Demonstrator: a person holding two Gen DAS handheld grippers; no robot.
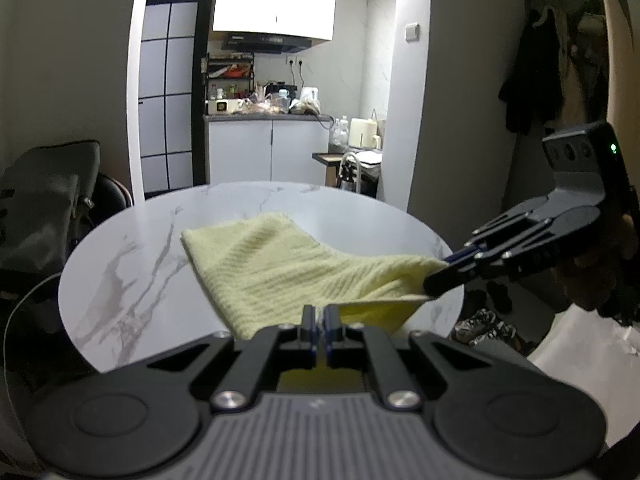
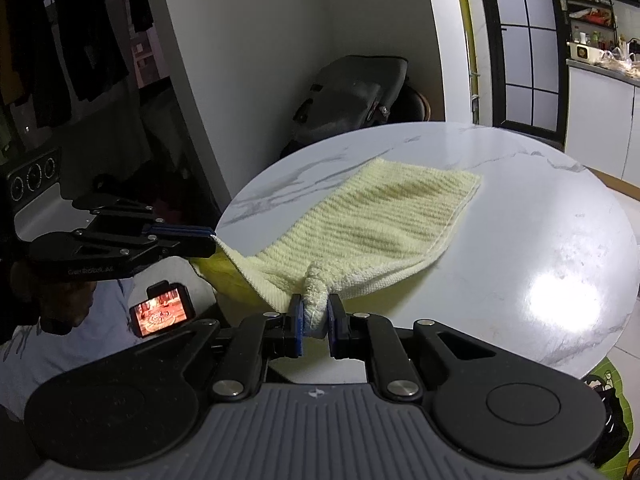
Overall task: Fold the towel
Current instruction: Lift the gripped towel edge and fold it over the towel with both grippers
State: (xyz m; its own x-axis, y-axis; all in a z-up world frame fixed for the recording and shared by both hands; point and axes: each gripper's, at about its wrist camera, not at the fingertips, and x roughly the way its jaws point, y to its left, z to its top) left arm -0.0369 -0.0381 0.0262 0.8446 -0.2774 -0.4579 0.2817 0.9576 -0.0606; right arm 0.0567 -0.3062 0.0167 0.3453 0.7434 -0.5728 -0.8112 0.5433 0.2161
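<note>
Towel (image 2: 384, 220), pale yellow, ribbed, on round marble table (image 2: 560, 240). Near edge lifted off the tabletop; far edge still flat on the marble, toward the kitchen side.

Left to right, in the right wrist view:
- Left gripper (image 2: 214, 240) at far left, just off the table rim, fingers pressed together on the towel's near-left corner. Cloth runs taut from the pinch onto the table.
- Phone (image 2: 162, 314) with lit screen below it, off the table. Not involved.
- Right gripper (image 2: 314, 320) at centre bottom, pinching a bunched near-right corner between its blue pads; the pads do not meet, wad of cloth between them.
- Bare marble with a bright glare to the right of the towel.

Left wrist view agrees: left gripper (image 1: 320, 326) has yellow cloth at its closed tips, right gripper (image 1: 434, 280) comes in from the right clamped on the other corner.

Key relation: towel's long axis runs away from both claws, near edge to far edge. Both hold one short edge, about equally near. Judged next: carry that edge forward over the flat part toward the far edge.
</note>
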